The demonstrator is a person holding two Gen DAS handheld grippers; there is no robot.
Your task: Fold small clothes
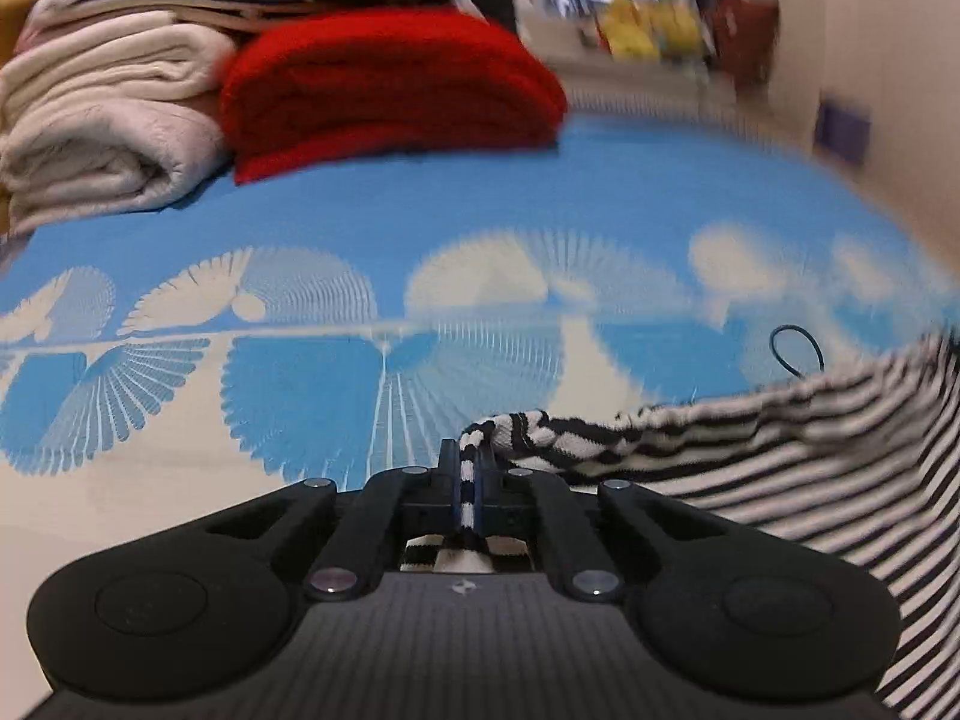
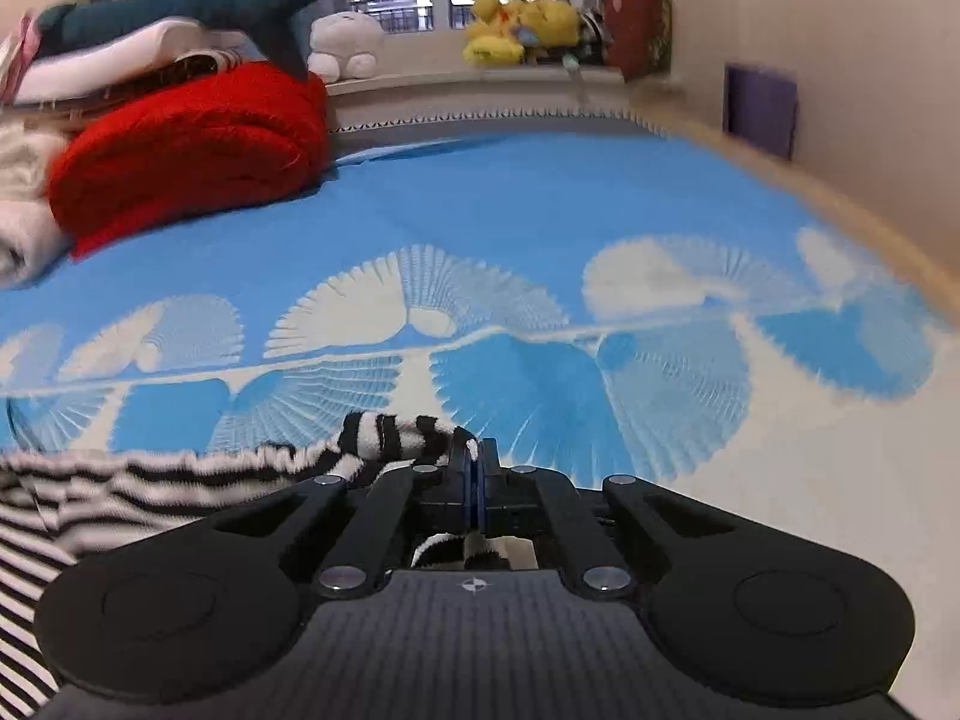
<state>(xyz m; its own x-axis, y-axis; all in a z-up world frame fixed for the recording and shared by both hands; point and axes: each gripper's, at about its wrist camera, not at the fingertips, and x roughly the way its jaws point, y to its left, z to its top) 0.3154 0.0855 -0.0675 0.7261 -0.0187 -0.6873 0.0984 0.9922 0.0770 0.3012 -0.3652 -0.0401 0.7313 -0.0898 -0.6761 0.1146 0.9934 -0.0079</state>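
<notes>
While both the left gripper (image 1: 471, 468) and right gripper (image 2: 477, 468) pinch the striped garment (image 1: 780, 450), stretched between them above the blue sheet's (image 1: 480, 204) near edge, the fold seems underway; next, lay it flat.

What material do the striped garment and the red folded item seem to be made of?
The striped garment, pinched by the left gripper and right gripper, looks like soft knit, probably cotton jersey: matte, with a ribbed, gathered edge. The red folded item looks like fuzzy wool or acrylic knit: loose fibres stand out along its edges.
</notes>
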